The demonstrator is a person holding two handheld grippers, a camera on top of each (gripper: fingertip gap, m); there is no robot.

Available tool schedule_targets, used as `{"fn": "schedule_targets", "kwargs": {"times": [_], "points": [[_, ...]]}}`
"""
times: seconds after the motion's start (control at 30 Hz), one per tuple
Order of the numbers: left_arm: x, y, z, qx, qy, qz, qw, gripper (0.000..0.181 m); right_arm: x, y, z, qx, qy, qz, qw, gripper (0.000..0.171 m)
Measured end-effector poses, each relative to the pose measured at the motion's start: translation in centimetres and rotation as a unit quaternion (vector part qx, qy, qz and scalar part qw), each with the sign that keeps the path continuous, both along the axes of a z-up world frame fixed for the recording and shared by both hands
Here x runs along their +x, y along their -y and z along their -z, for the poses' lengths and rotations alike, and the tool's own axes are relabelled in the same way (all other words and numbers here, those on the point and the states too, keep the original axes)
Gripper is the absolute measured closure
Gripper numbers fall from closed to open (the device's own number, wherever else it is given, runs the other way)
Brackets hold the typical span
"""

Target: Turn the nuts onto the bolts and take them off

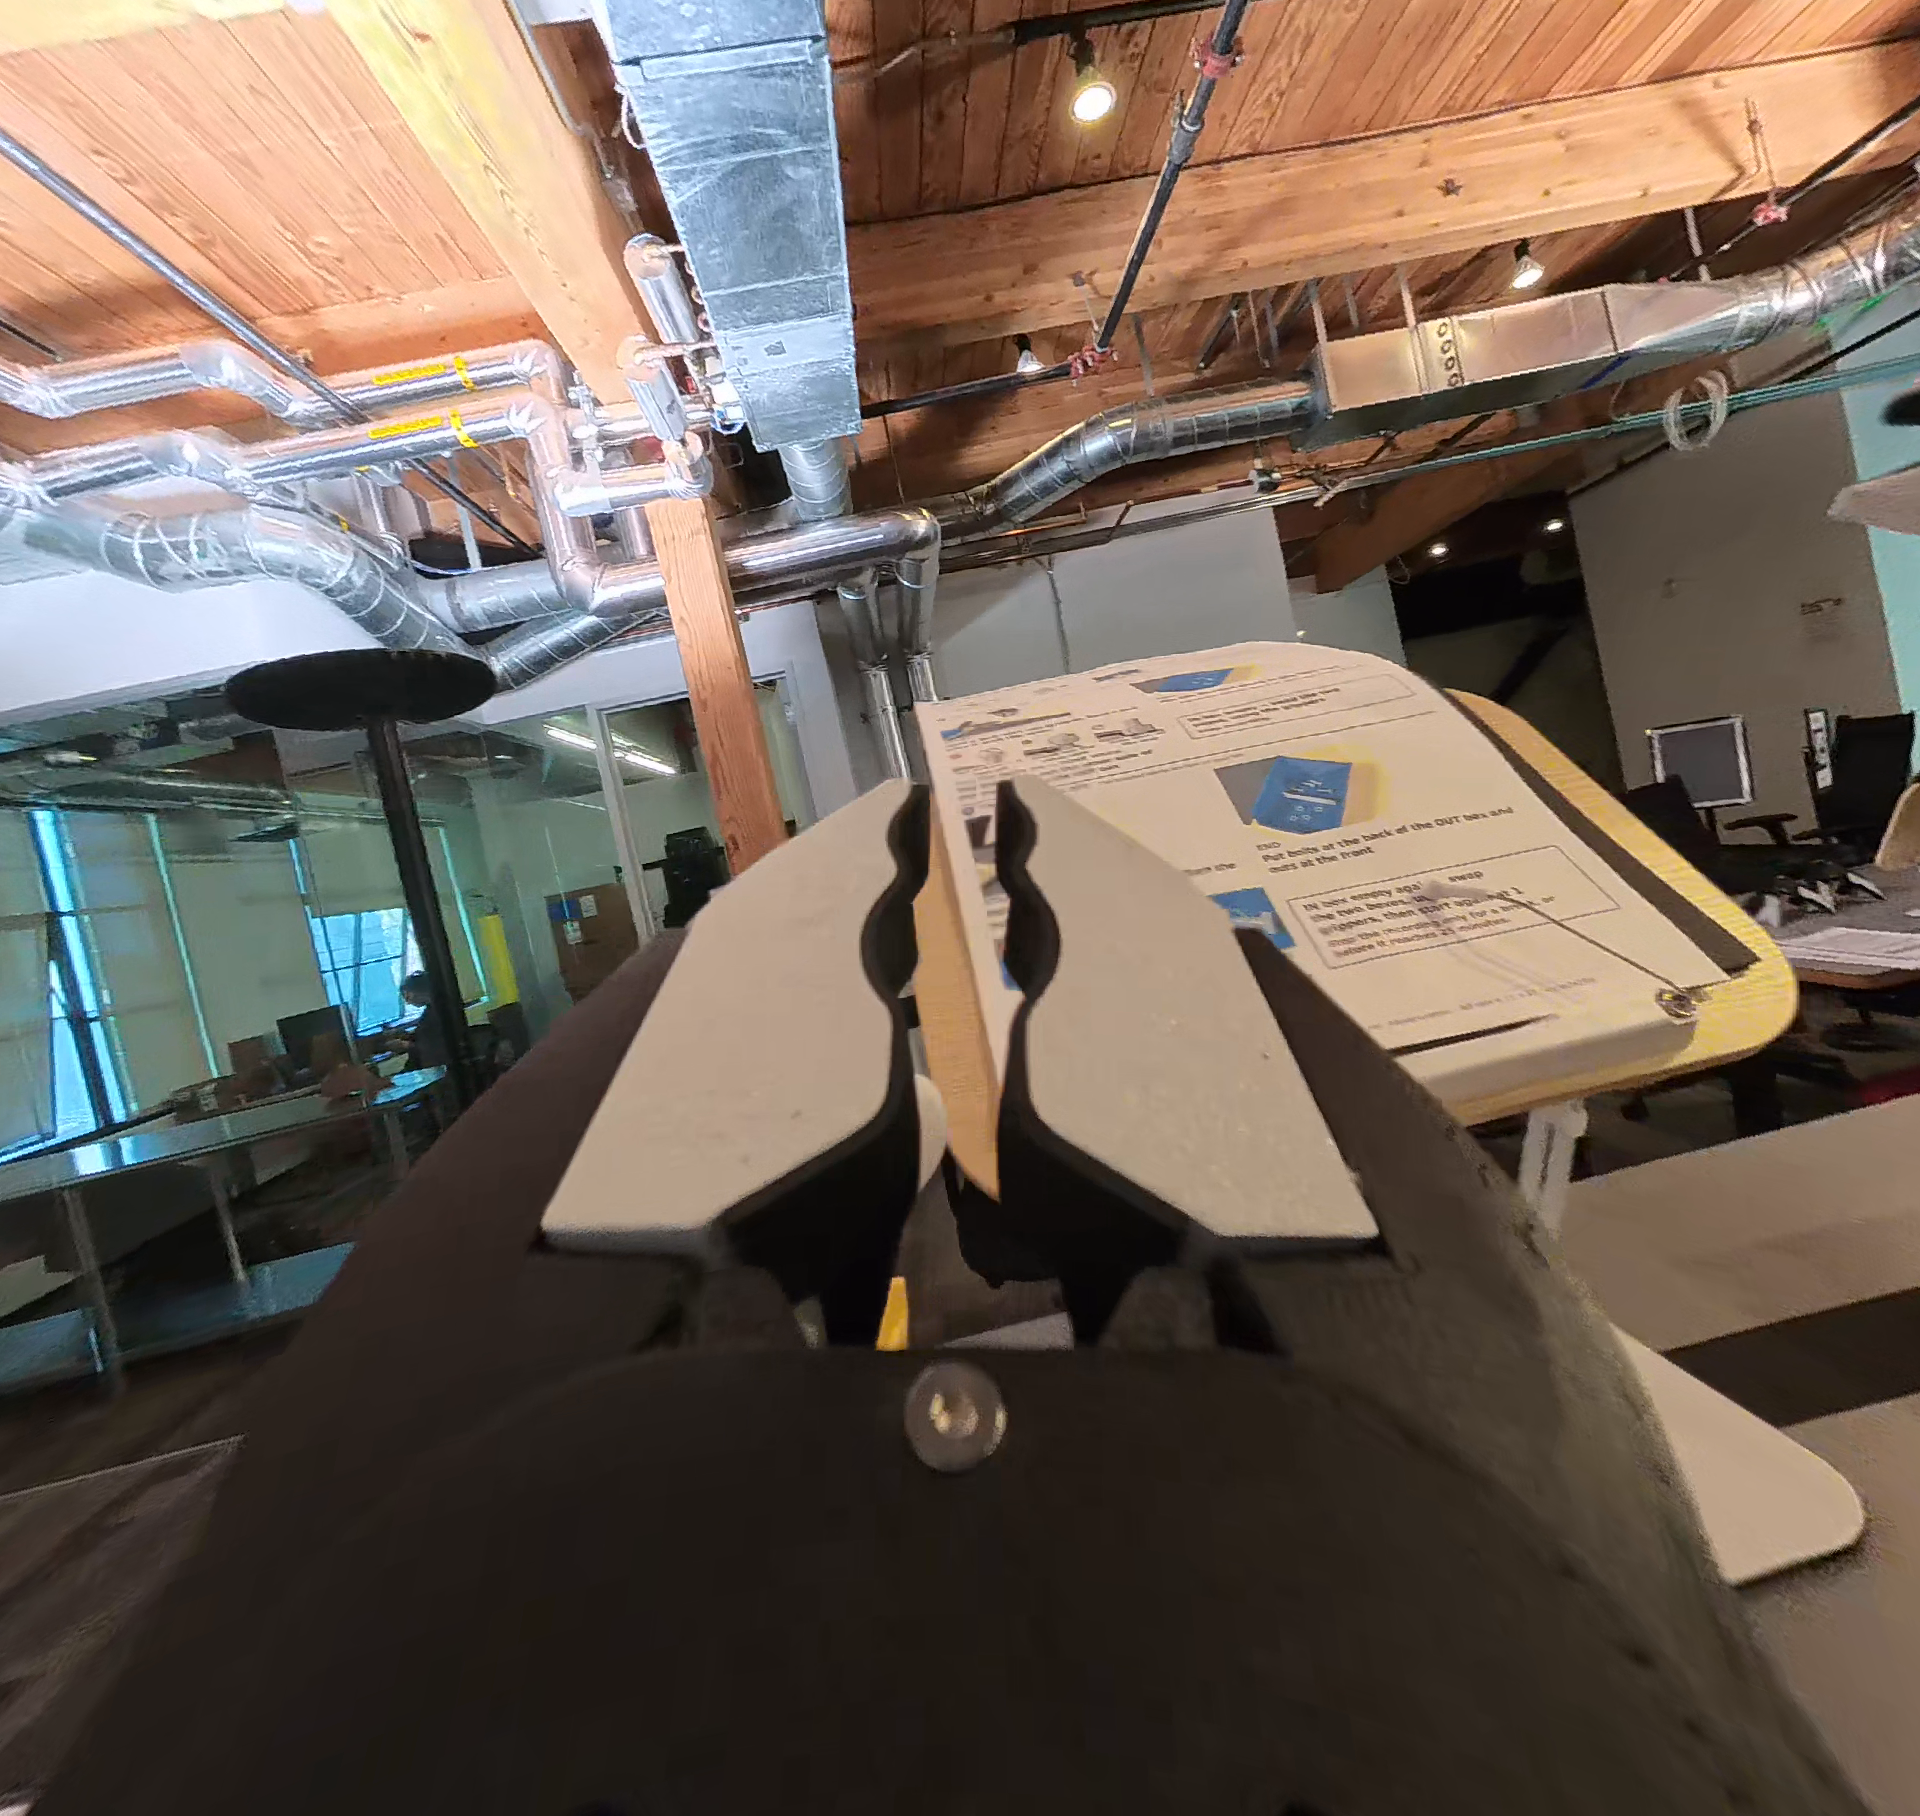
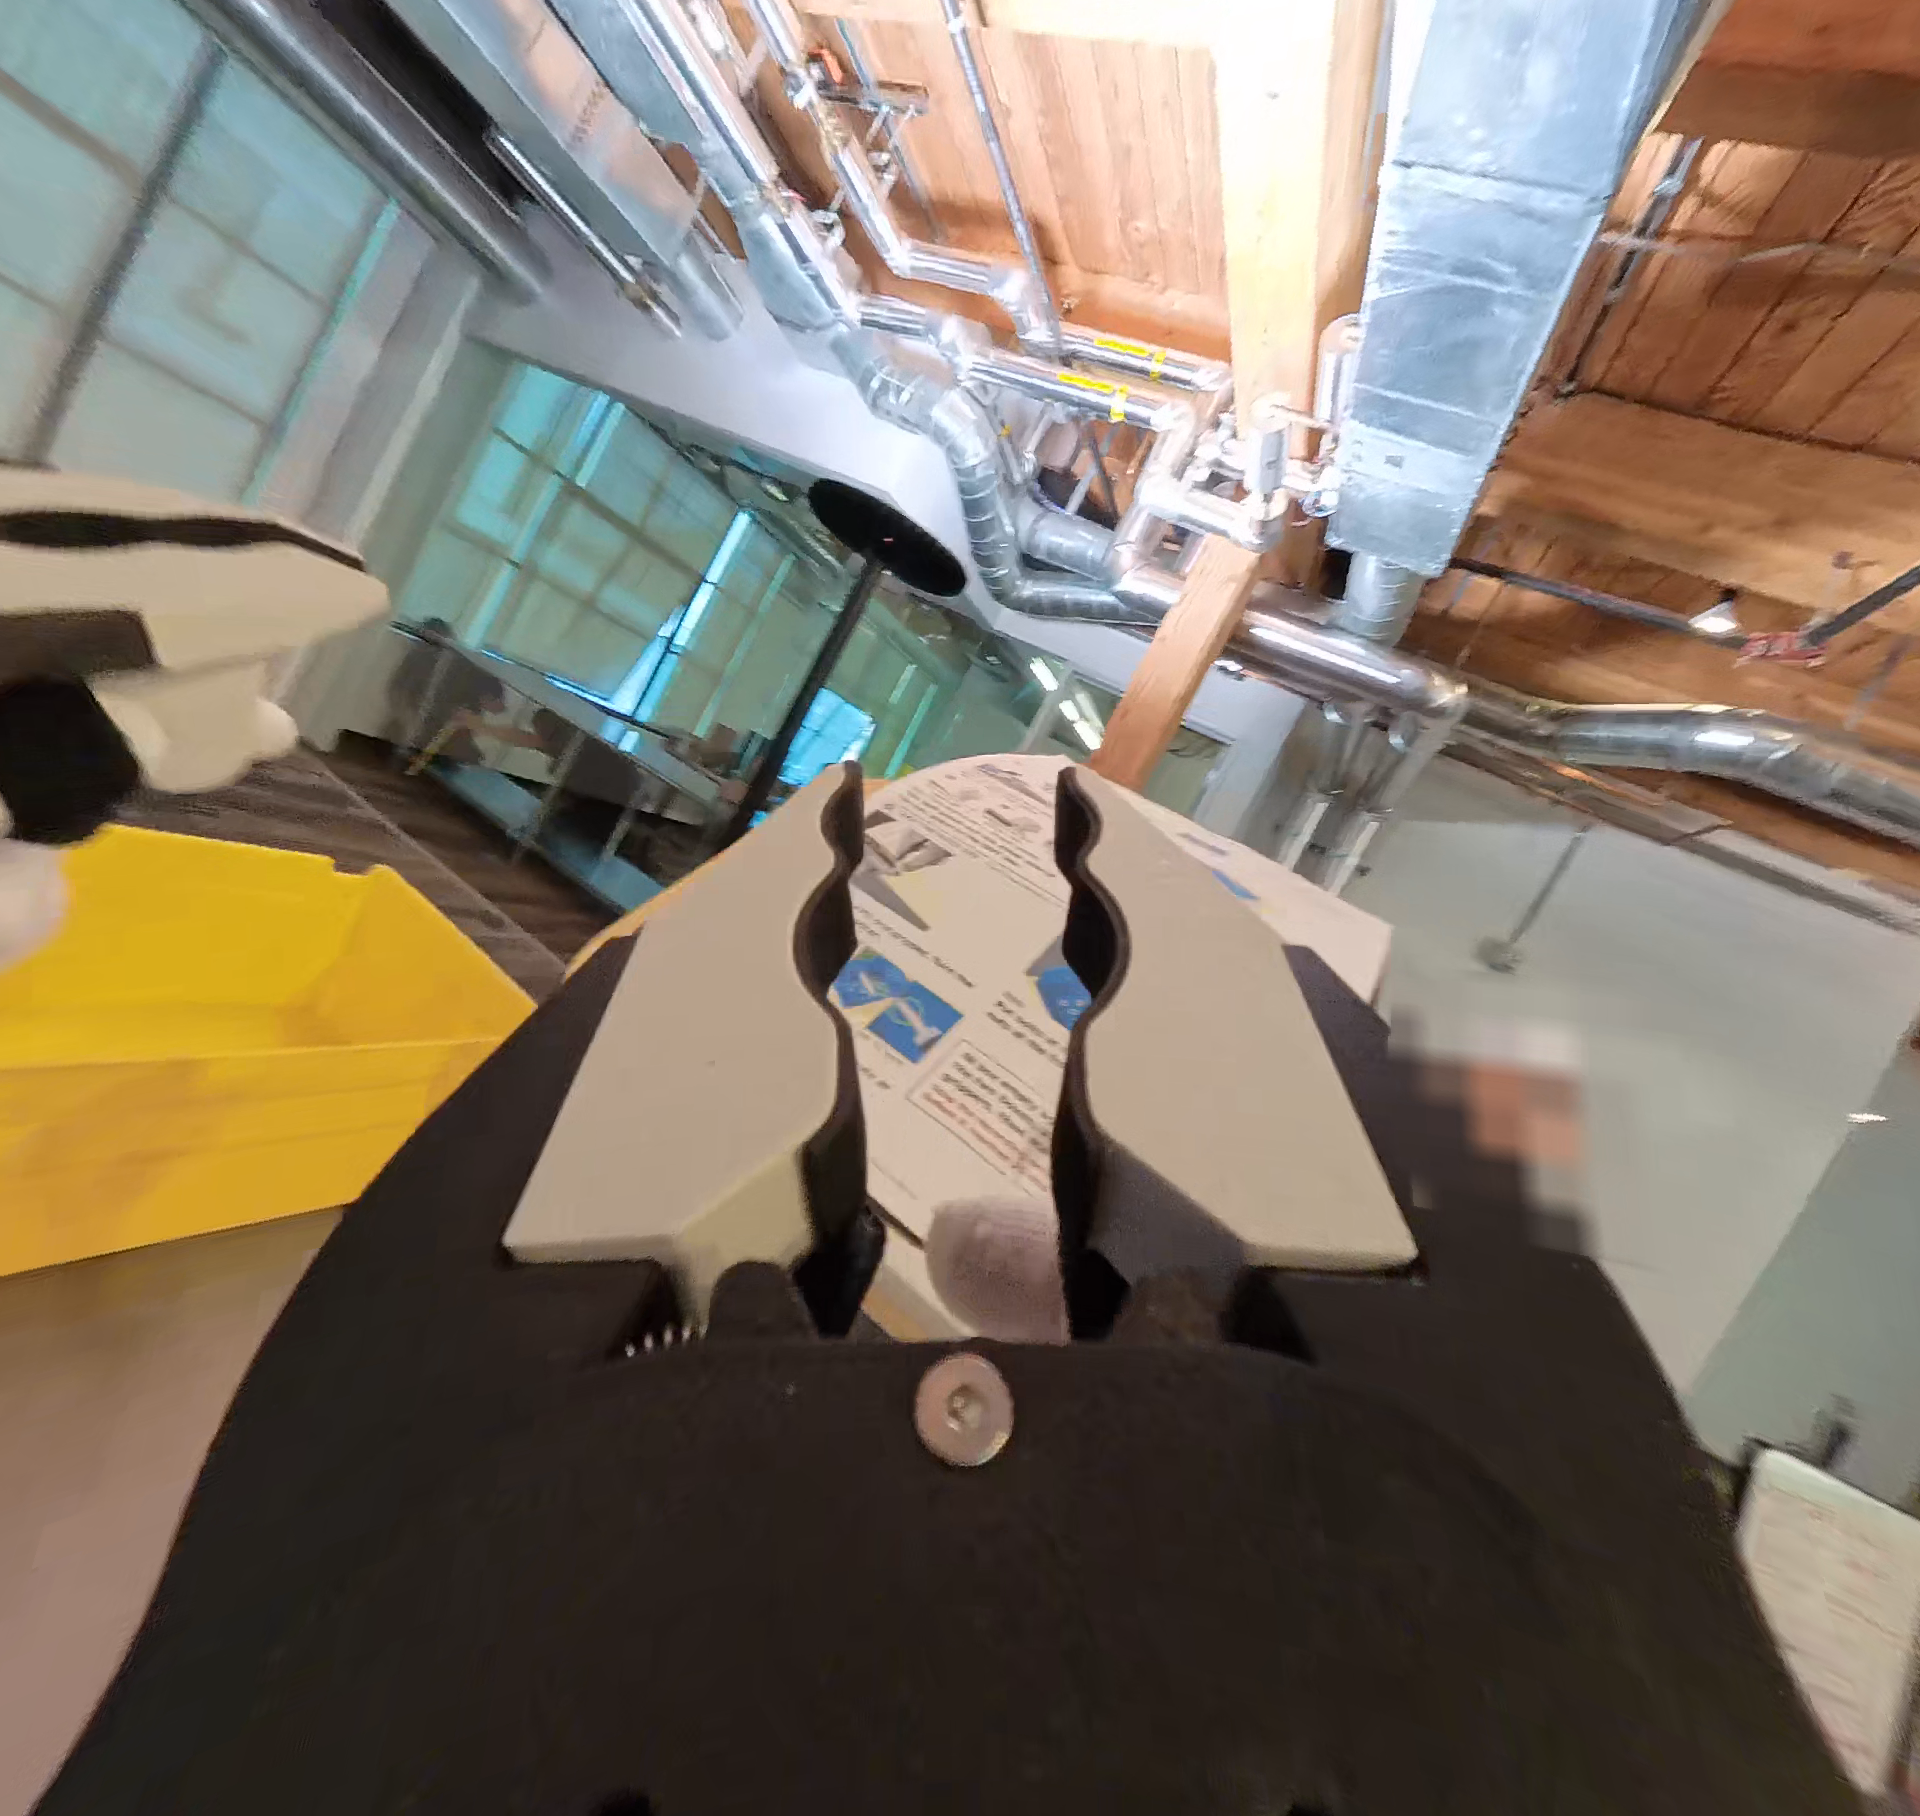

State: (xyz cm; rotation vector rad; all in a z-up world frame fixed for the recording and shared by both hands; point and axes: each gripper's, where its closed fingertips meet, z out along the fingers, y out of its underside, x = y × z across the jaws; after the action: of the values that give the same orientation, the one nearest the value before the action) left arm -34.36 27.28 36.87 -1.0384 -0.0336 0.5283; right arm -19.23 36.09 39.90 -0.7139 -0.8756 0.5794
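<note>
Wooden ceiling beams and silver ducts fill both views; no nuts or bolts show, so lower the near-closed, empty left gripper (image 1: 961,935) and parted, empty right gripper (image 2: 956,935) toward the yellow plastic bin (image 2: 208,1018).

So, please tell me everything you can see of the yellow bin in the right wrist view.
The yellow bin looks like smooth, opaque plastic, bright yellow throughout. It is open-topped, with slanted walls and a thick rim. Only its near corner and part of the inside show, and no contents can be seen. It sits on a pale surface, left of the right gripper. The blurred left gripper hangs above its far edge; contact cannot be told.
</note>
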Motion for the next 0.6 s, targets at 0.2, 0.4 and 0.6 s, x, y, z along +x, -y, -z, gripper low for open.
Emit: {"fn": "schedule_targets", "kwargs": {"times": [0.2,0.4,0.6], "points": [[1.5,-1.0,0.7,-0.011,-0.003,0.018,1.0,0.167,0.9,-1.1,-0.2,-0.069,-0.017,-0.043,0.997,0.151],[1.4,-0.9,0.7,-0.015,-0.006,0.02,1.0,0.181,2.6,-2.4,-0.5,-0.094,-0.05,-0.062,0.992,0.171],[0.6,-0.8,0.6,-0.003,0.012,0.009,1.0,0.138,3.4,-4.1,-0.6,-0.045,-0.058,0.054,0.996,0.11]]}}
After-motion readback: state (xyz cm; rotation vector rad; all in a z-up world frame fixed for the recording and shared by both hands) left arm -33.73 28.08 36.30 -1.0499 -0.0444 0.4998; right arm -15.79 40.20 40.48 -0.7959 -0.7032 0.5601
